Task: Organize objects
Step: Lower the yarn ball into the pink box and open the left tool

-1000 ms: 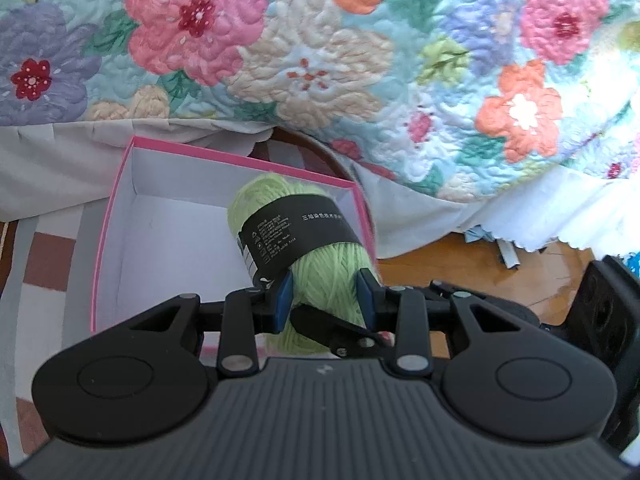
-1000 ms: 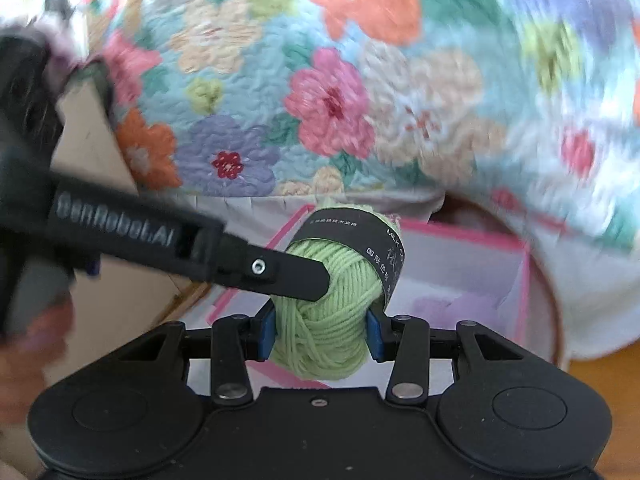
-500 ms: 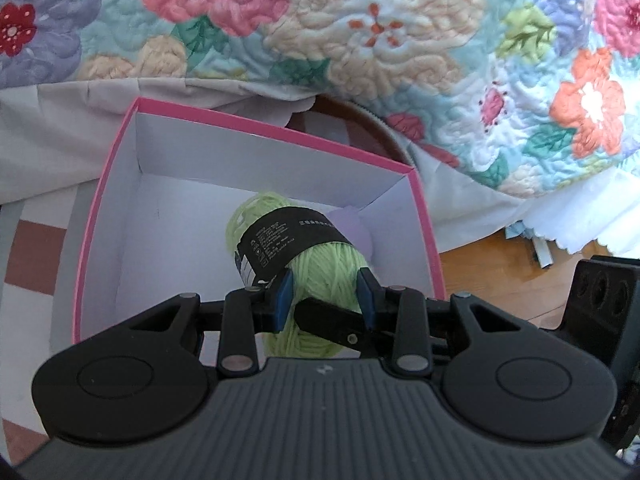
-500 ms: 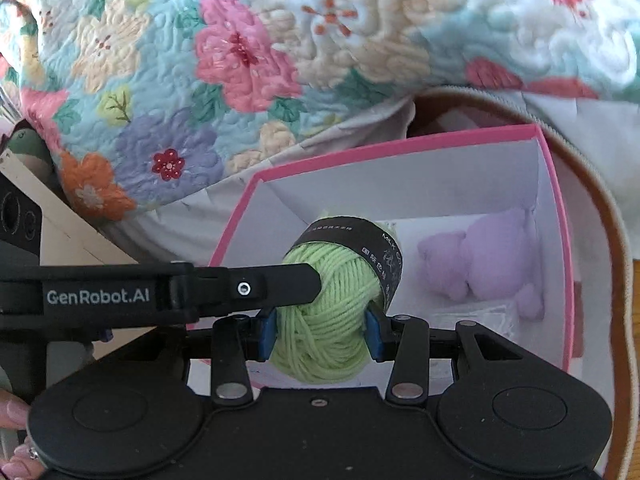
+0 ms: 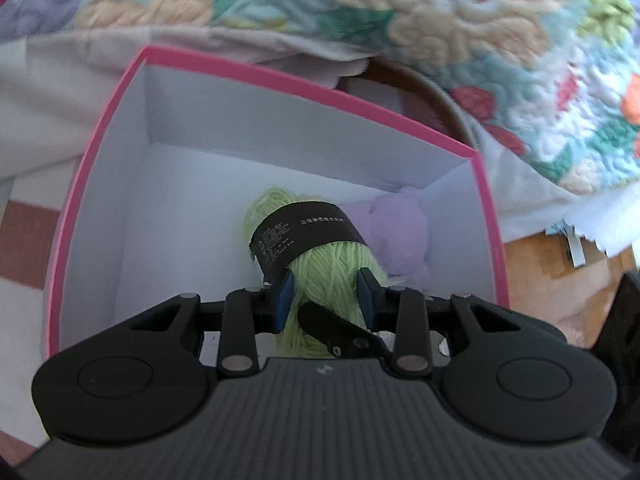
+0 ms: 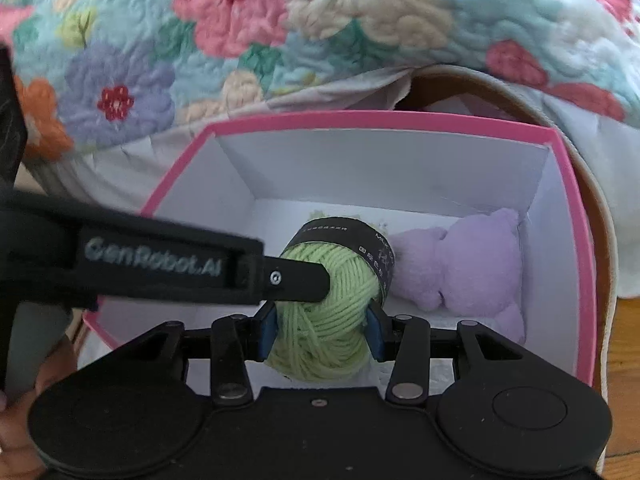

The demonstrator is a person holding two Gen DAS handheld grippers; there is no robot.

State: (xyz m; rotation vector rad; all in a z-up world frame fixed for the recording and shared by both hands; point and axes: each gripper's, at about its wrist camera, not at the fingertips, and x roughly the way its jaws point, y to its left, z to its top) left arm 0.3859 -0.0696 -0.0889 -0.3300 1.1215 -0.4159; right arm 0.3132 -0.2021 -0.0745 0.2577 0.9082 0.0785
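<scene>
A light green yarn ball (image 5: 332, 264) with a black paper band hangs low inside a pink-rimmed white box (image 5: 100, 128). My left gripper (image 5: 325, 298) is shut on its near end, blue pads pressed into the wool. My right gripper (image 6: 321, 330) grips the same yarn ball (image 6: 320, 344) from another side; its jaws are opening, pads still touching the wool. Each view shows one finger of the other gripper lying across the ball. A purple plush toy (image 6: 472, 264) lies in the right corner of the box (image 6: 576, 240), just beside the ball.
A floral quilt (image 5: 460, 32) with a white skirt hangs right behind the box. A round brown-rimmed basket (image 6: 500, 84) sits between them. Wooden floor (image 5: 532, 264) lies to the right, a striped rug (image 5: 24, 224) to the left. A hand (image 6: 16, 432) holds the left gripper.
Both grippers have sunk with the yarn ball from above the box rim down into the box. The purple plush toy has come into view beside the ball.
</scene>
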